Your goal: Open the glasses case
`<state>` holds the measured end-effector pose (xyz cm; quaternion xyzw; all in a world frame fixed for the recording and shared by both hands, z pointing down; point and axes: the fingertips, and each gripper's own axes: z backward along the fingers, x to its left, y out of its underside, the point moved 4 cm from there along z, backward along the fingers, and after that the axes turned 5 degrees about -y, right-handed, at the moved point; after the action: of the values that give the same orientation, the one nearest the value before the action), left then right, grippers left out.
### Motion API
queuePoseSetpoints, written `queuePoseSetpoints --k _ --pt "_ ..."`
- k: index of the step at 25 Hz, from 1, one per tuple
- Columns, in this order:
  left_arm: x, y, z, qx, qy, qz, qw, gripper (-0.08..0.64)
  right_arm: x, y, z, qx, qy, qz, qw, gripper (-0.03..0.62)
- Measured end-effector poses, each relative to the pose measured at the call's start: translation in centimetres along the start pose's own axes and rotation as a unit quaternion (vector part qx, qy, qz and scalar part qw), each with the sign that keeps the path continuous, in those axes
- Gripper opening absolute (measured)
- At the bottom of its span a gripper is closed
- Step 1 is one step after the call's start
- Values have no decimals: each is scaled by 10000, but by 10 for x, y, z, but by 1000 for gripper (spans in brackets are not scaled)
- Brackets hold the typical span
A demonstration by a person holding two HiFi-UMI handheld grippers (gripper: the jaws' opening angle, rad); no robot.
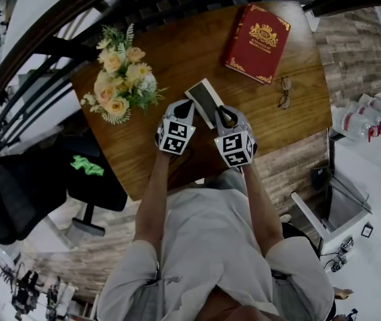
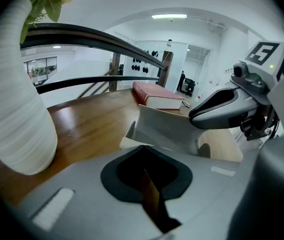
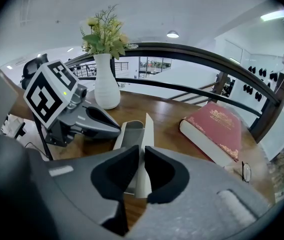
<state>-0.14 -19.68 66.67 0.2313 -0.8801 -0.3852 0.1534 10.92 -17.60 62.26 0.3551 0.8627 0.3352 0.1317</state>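
Pale grey rectangular glasses case (image 1: 205,101) lies on the brown wooden table (image 1: 177,52), thin lid (image 3: 146,129) pinched between the right gripper (image 3: 142,166) fingers. Left gripper (image 2: 142,148) fingers are together at the base edge. Risk: an unrestrained base lifts with the lid, or the lid slips free.

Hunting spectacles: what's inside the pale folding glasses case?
Only bare grey lining shows inside the pale folding glasses case; the right gripper, gripping the flap, hides its near end.
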Motion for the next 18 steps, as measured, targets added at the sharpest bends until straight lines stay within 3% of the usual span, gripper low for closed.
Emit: queuePoseSetpoints --k 18 --pt "1 0 1 -5 2 9 10000 20 -18 2 1 -33 262 -237 9994 20"
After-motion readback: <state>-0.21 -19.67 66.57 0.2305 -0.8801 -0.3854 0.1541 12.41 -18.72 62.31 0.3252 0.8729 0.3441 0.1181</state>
